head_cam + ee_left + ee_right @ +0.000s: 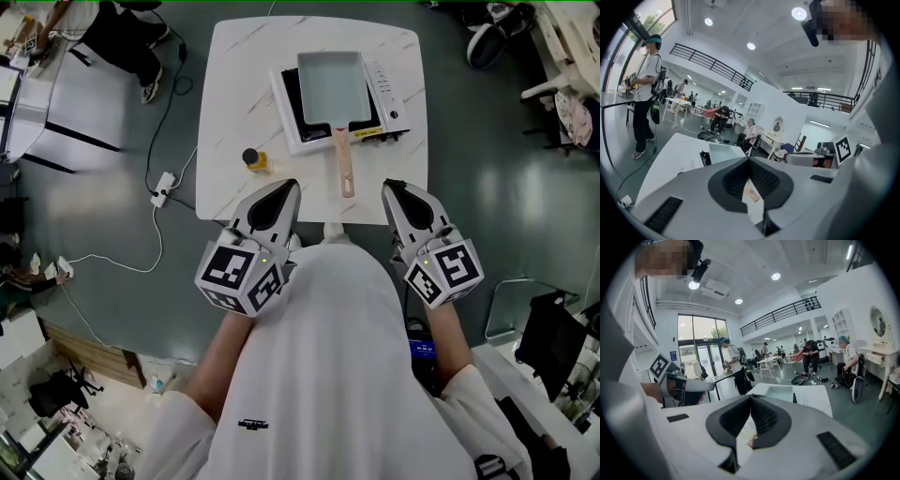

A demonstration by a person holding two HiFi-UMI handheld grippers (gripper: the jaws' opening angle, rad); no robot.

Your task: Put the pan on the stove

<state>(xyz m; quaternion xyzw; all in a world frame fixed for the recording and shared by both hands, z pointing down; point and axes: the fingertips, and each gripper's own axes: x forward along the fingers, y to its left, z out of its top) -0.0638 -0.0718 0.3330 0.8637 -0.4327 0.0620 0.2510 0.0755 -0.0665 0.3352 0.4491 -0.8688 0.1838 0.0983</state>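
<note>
Pan (330, 86), rectangular, pale grey, with a wooden handle, sits on the stove (386, 89) on the tabletop (234, 94). We find the left gripper (289, 187) and right gripper (390, 187) with fingers clenched on nothing.

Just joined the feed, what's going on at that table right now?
A person stands at the white table, holding the left tongs and the right tongs near its closest edge. Both are shut and empty. The rectangular pan sits on the portable stove, with its handle pointing toward the person. A small dark-lidded jar stands on the table to the left of the stove. Nothing is being touched.
</note>
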